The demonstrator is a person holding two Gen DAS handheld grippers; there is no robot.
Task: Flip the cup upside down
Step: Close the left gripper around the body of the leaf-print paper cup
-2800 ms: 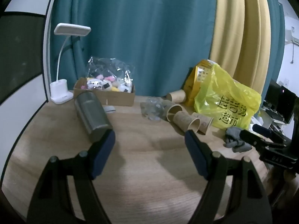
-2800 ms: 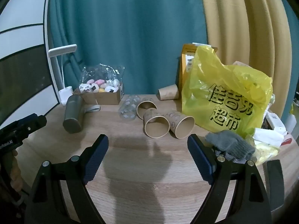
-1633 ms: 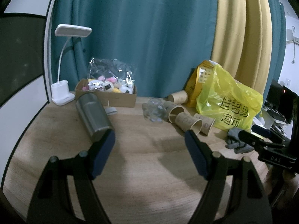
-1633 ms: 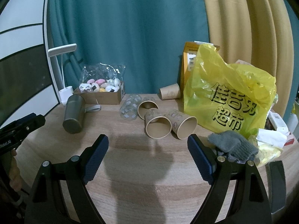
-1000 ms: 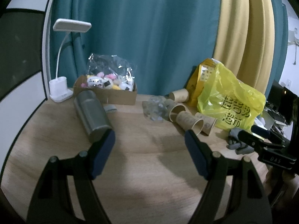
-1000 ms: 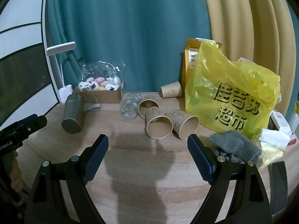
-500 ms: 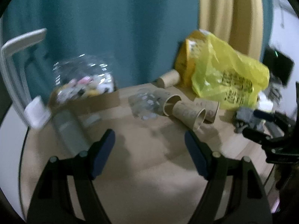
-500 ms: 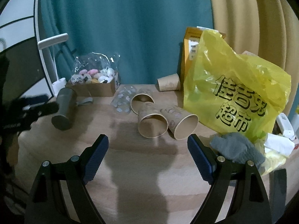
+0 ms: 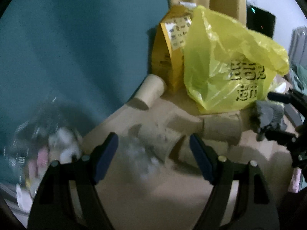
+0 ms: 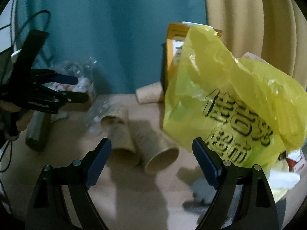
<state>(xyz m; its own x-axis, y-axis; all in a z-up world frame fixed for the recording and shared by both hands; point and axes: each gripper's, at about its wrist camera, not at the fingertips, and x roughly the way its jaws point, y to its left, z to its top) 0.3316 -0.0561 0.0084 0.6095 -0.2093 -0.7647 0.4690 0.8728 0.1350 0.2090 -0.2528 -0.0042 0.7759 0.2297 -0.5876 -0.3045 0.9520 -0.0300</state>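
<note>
A teal curtain and a beige curtain (image 10: 249, 19) hang behind a pale wooden table (image 10: 134, 201) cluttered with packaging. In the right wrist view, going from the left, the left gripper (image 10: 76, 88) reaches in with its blue-padded jaws spread and nothing between them, above a dull grey-green metal flask (image 10: 36, 132) lying on the table; this flask does not show in the blurred left wrist view. Next comes a crumpled clear plastic wrapper (image 10: 99, 113), then three brown paper cups lying on their sides together near the table's middle: one cup (image 10: 113, 118) with its mouth towards the camera, a second cup (image 10: 122, 149) in front of it, and a third cup (image 10: 159, 153) touching the second, just ahead of the right gripper (image 10: 151, 157), whose jaws stand wide and hold nothing. A fourth paper cup (image 10: 148, 94) lies near the curtain, beside an orange carton (image 10: 174, 44) and a yellow plastic shopping bag (image 10: 230, 99). The left wrist view, smeared, shows a grey knitted glove (image 9: 270, 117) beside the bag, clearer than in the other view.
</note>
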